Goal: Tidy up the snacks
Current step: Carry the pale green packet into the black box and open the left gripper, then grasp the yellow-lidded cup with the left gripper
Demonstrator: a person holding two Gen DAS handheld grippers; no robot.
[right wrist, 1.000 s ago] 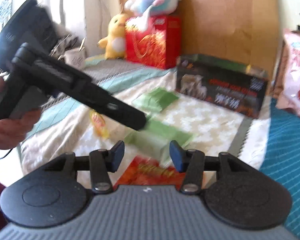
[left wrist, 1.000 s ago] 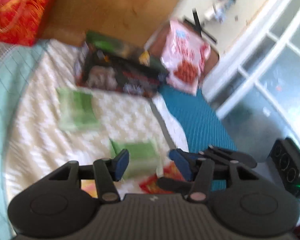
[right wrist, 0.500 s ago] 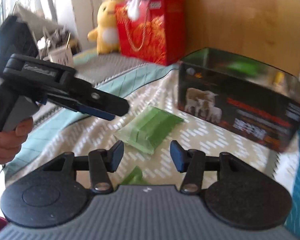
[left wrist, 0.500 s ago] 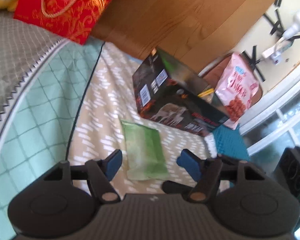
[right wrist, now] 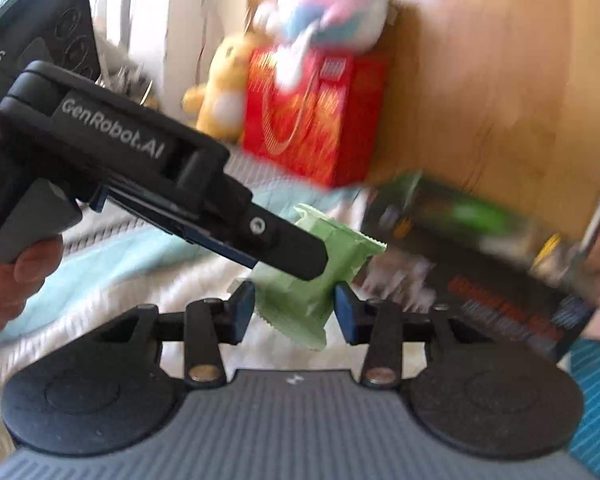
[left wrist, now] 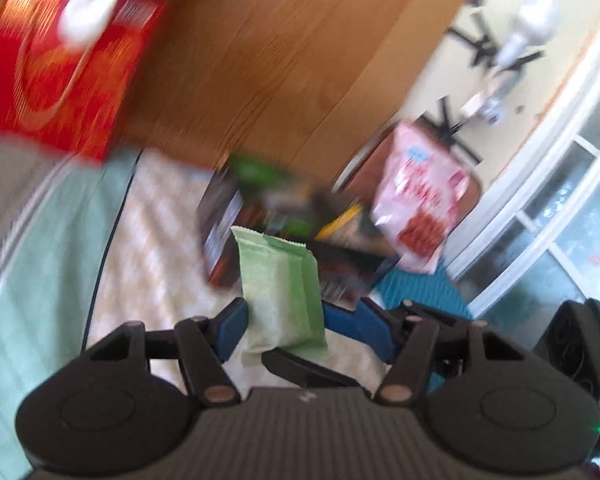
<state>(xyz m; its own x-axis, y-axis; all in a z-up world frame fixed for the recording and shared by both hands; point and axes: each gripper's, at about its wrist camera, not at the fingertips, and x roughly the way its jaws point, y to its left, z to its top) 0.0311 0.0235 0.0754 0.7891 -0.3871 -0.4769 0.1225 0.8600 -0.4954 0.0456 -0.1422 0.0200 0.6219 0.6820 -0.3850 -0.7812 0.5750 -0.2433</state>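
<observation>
Two grippers in play, and we count one green packet (left wrist: 278, 280) per view. In the left wrist view it stands up between the blue pads of the left gripper (left wrist: 296, 320). Those jaws have just been closing, and both pads now press its edges. In the right wrist view a green packet fills the right gripper (right wrist: 294, 306) too. Its jaws have also just closed in and pinch it from both sides. Whether that is the same packet we cannot tell, because the left gripper's black finger lies across it.

Behind it we see one dark box (left wrist: 220, 236) on the patterned bedcover (left wrist: 152, 220), with green and yellow showing in its open top, too smeared to count. There is one red gift bag (left wrist: 60, 76), one pink snack bag (left wrist: 420, 196), two plush toys, yellow (right wrist: 224, 96) and pastel (right wrist: 332, 12), and one hand (right wrist: 16, 276), cut off at the frame edge.
</observation>
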